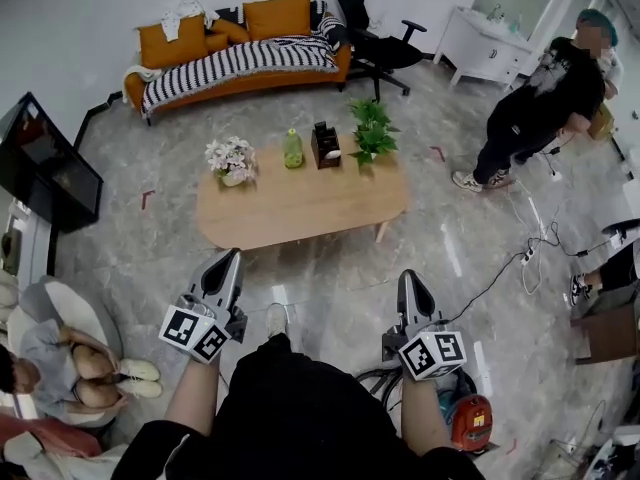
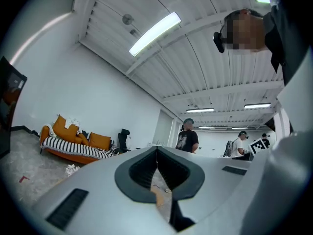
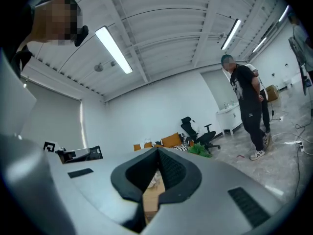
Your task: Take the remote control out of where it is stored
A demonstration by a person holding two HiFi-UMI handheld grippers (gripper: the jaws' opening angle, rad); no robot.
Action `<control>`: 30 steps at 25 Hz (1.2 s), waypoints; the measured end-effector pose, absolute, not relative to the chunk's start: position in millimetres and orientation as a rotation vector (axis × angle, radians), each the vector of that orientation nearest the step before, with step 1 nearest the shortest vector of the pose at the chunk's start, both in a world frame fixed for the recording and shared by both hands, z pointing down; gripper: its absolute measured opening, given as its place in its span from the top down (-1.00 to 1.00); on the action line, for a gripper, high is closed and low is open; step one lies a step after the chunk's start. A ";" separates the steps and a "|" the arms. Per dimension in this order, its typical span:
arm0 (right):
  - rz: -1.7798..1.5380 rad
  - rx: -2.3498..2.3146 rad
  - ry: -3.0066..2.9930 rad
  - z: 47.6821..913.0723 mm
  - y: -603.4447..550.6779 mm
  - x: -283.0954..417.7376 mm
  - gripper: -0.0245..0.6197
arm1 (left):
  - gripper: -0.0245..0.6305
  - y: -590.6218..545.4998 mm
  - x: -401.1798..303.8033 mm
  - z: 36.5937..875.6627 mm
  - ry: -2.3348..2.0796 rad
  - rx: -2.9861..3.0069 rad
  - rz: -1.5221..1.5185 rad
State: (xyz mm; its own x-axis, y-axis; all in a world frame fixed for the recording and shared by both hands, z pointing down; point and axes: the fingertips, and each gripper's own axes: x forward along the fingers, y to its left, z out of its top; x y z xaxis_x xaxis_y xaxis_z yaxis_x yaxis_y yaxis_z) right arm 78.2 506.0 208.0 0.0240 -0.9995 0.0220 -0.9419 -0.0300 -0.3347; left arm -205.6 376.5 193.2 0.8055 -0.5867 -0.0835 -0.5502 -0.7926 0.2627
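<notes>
Toward the table [image 1: 300, 206], left tongs [image 1: 232, 256] and right tongs [image 1: 408, 277] point level.

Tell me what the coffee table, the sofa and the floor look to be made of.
The coffee table is probably wood or wood veneer with a matte finish: it has an even pale tan top. The sofa seems to be orange fabric upholstery: it has soft, plump shapes. The floor is polished stone or marble-look tile: it shows grey veining and a slight sheen.
</notes>
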 end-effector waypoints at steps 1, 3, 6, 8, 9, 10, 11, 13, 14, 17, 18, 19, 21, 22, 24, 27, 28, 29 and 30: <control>-0.364 -2.081 2.005 206.1 497.3 83.3 0.90 | 0.90 365.3 -200.7 193.5 -0.877 2.775 -0.234; -0.348 -2.097 1.987 199.6 477.3 91.4 0.90 | 0.90 341.3 -192.8 190.8 -0.857 2.787 -0.239; -0.334 -2.109 1.977 192.7 442.3 92.9 0.90 | 0.90 302.2 -190.4 187.4 -0.845 2.786 -0.247; -0.335 -2.115 1.985 192.9 418.7 89.1 0.90 | 0.90 279.7 -192.4 186.8 -0.838 2.791 -0.243; -0.339 -2.120 1.988 193.5 407.4 87.0 0.90 | 0.90 270.1 -193.7 186.9 -0.832 2.796 -0.239; -0.346 -2.122 1.992 194.1 396.1 84.7 0.90 | 0.90 260.9 -195.4 187.3 -0.827 2.801 -0.234; -0.355 -2.122 1.997 194.7 384.8 81.9 0.90 | 0.90 251.8 -197.7 187.8 -0.824 2.804 -0.227; -0.378 -2.119 2.013 195.5 361.8 74.6 0.90 | 0.90 232.7 -204.5 188.8 -0.829 2.801 -0.207; -0.383 -2.120 2.024 196.0 350.5 71.4 0.90 | 0.90 222.7 -208.6 190.9 -0.837 2.794 -0.200; -0.382 -2.141 2.052 198.1 322.3 68.6 0.90 | 0.90 197.0 -217.9 205.3 -0.846 2.759 -0.215; -0.382 -2.148 2.054 199.0 315.0 68.7 0.90 | 0.90 191.0 -219.4 208.8 -0.841 2.754 -0.216; -0.384 -2.153 2.055 200.0 308.1 68.4 0.90 | 0.90 185.4 -220.7 211.6 -0.838 2.752 -0.211; -0.394 -2.156 2.058 203.1 293.4 67.0 0.90 | 0.90 172.6 -222.5 215.8 -0.835 2.752 -0.193; -0.403 -2.156 2.063 205.4 286.4 66.3 0.90 | 0.90 166.3 -222.6 217.7 -0.836 2.751 -0.184; -0.422 -2.159 2.070 210.8 275.9 66.7 0.90 | 0.90 156.3 -220.8 221.2 -0.836 2.748 -0.168; -0.447 -2.169 2.073 218.1 261.4 73.1 0.90 | 0.90 142.0 -213.0 223.3 -0.830 2.752 -0.149; -0.452 -2.170 2.078 219.6 254.9 76.3 0.90 | 0.90 135.8 -208.7 223.5 -0.829 2.756 -0.142; -0.454 -2.168 2.086 220.5 247.6 80.0 0.90 | 0.90 129.4 -203.5 223.8 -0.829 2.759 -0.135; -0.455 -2.165 2.096 221.2 240.2 84.4 0.90 | 0.90 123.4 -197.4 224.7 -0.830 2.762 -0.128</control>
